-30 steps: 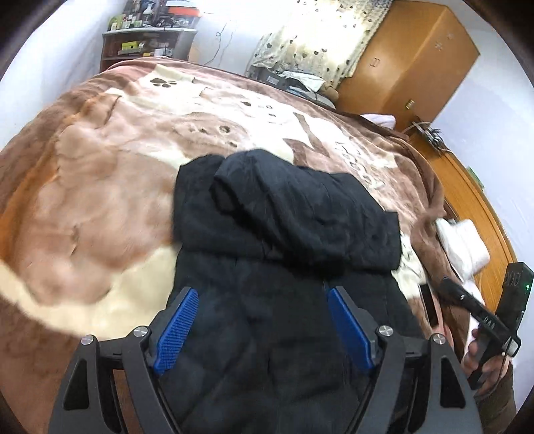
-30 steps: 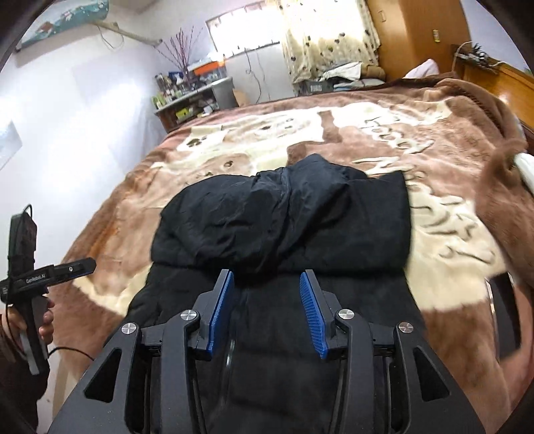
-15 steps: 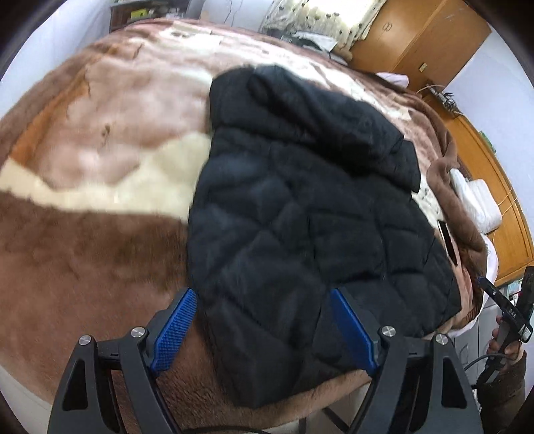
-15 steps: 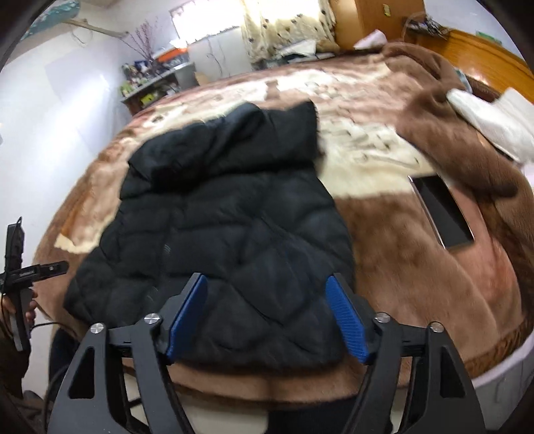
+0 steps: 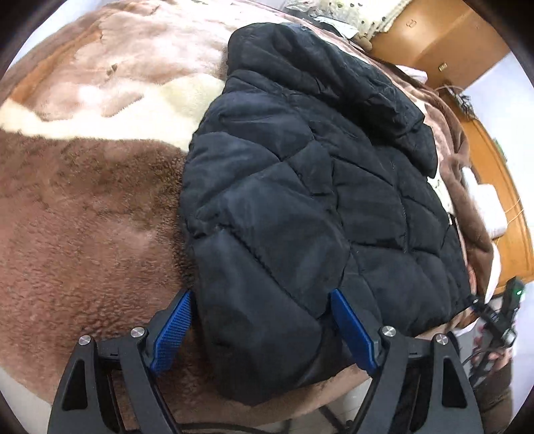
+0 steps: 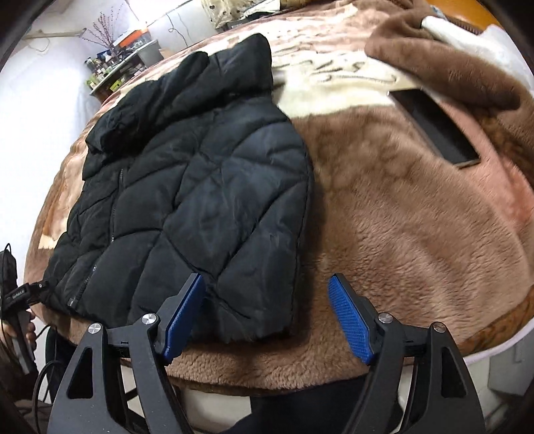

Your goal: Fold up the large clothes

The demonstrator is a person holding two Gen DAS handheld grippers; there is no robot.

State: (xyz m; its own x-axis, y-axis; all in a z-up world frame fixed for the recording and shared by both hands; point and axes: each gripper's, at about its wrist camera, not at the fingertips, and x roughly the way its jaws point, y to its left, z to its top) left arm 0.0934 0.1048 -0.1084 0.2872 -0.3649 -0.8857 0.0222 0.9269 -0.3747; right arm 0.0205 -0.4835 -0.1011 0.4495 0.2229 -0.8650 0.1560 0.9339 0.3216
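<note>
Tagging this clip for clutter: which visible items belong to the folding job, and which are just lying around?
Job: black quilted puffer jacket; left gripper; right gripper; brown plush blanket.

Lying about: dark phone-like slab; folded white cloth; wooden wardrobe; cluttered shelf.

Matt quilted black jacket (image 5: 300,187) lies on a plush, fuzzy brown blanket (image 5: 83,207).

One black quilted jacket (image 5: 300,187) before me, one brown blanket (image 6: 400,217), one dark phone (image 6: 437,128), my two grippers, left (image 5: 263,329) and right (image 6: 267,320).
</note>
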